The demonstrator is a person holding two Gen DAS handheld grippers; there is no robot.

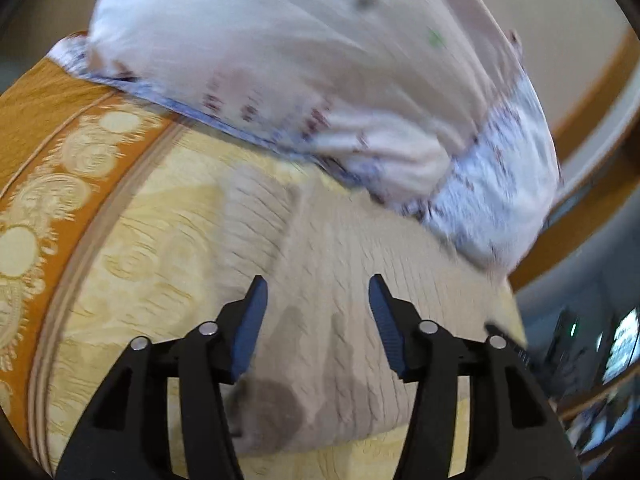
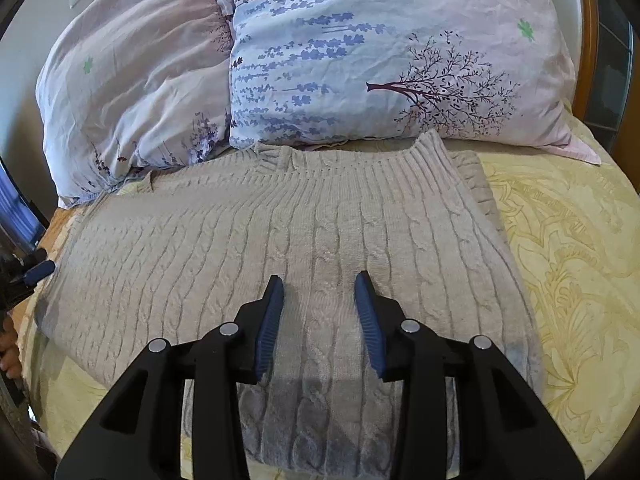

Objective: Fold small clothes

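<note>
Between your right gripper's (image 2: 319, 280) jaws, which stand spread with nothing pinched, you see only the cable-knit front of the grey sweater (image 2: 280, 232). Your left gripper (image 1: 318, 284) has its jaws spread too, poised over a blurred stretch of the same knit (image 1: 320, 280) and gripping none of it. In the right wrist view the sweater lies flat on the bed, its ribbed collar (image 2: 360, 152) toward the pillows and one side folded in, so a doubled edge runs along its right. A blue-tipped finger of your left gripper (image 2: 38, 271) shows at the far left edge of that view, just beside the sweater's left border. Under the knit, the yellow patterned bedspread (image 2: 560, 264) stretches outward; in the left wrist view it carries an orange band (image 1: 60, 128). Beyond the collar rest two floral pillows (image 2: 380, 52), side by side and touching, the right one just beside the collar.
</note>
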